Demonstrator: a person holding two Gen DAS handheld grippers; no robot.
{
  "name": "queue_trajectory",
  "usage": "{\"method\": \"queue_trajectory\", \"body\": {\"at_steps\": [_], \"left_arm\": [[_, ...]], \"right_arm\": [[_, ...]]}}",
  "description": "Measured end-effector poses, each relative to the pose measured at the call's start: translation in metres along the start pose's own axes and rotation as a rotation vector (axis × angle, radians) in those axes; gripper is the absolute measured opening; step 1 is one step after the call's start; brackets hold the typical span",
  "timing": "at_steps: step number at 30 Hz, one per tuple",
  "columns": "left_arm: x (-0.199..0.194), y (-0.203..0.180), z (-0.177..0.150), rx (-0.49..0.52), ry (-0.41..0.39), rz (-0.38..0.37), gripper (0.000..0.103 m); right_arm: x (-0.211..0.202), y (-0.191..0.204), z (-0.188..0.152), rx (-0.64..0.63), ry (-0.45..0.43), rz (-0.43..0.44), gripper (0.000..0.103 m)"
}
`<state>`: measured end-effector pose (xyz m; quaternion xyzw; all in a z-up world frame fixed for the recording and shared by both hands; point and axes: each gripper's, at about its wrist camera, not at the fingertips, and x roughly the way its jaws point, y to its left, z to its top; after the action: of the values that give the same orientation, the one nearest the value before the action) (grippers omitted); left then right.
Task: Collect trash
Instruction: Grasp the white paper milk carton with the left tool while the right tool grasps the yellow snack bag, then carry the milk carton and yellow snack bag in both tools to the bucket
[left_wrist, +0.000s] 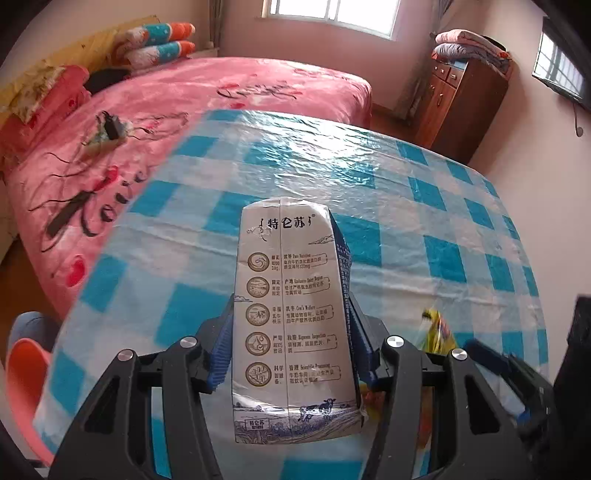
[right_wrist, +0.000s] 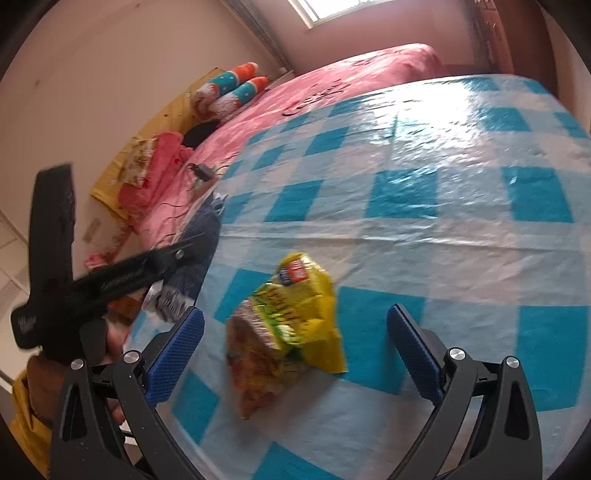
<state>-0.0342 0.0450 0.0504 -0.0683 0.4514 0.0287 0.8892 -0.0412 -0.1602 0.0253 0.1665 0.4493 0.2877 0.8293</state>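
Note:
My left gripper (left_wrist: 291, 317) is shut on a white and blue milk carton (left_wrist: 291, 314) and holds it above the blue-checked tablecloth (left_wrist: 388, 177). The carton also shows at the left of the right wrist view (right_wrist: 201, 236), with the left gripper's black body around it. A crumpled yellow snack wrapper (right_wrist: 288, 325) lies on the tablecloth (right_wrist: 443, 184). My right gripper (right_wrist: 295, 336) is open, with its blue pads on either side of the wrapper and not touching it. A sliver of the wrapper shows in the left wrist view (left_wrist: 437, 332).
A bed with a pink cover (left_wrist: 229, 88) stands beyond the table, with a charger and cables (left_wrist: 110, 127) on it. A wooden cabinet (left_wrist: 458, 99) stands at the back right. An orange stool (left_wrist: 26, 373) is at the table's left.

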Motion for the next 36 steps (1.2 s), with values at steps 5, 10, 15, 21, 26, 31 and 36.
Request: {"method": "queue_trajectory", "body": {"at_steps": [5, 10, 15, 21, 26, 31, 36], "left_arm": [[-0.014, 0.006, -0.020, 0.028, 0.000, 0.020, 0.055], [-0.029, 0.011, -0.036, 0.053, -0.004, 0.002, 0.055], [-0.045, 0.019, -0.046, 0.060, -0.028, -0.028, 0.055], [-0.052, 0.035, -0.058, 0.069, -0.033, -0.060, 0.055], [-0.054, 0.054, -0.066, 0.050, -0.043, -0.088, 0.056], [-0.053, 0.074, -0.074, 0.028, -0.038, -0.113, 0.056], [-0.055, 0.088, -0.081, 0.027, -0.045, -0.135, 0.056]], "right_arm": [[0.006, 0.011, -0.001, -0.038, 0.006, -0.027, 0.098], [0.008, 0.018, -0.004, -0.064, 0.000, -0.056, 0.098], [0.017, 0.029, -0.004, -0.115, 0.004, -0.113, 0.079], [0.026, 0.039, -0.005, -0.169, 0.006, -0.161, 0.065], [0.030, 0.044, -0.005, -0.188, 0.002, -0.173, 0.061], [0.029, 0.043, -0.004, -0.180, -0.011, -0.176, 0.060], [0.031, 0.046, -0.003, -0.190, -0.017, -0.186, 0.057]]}}
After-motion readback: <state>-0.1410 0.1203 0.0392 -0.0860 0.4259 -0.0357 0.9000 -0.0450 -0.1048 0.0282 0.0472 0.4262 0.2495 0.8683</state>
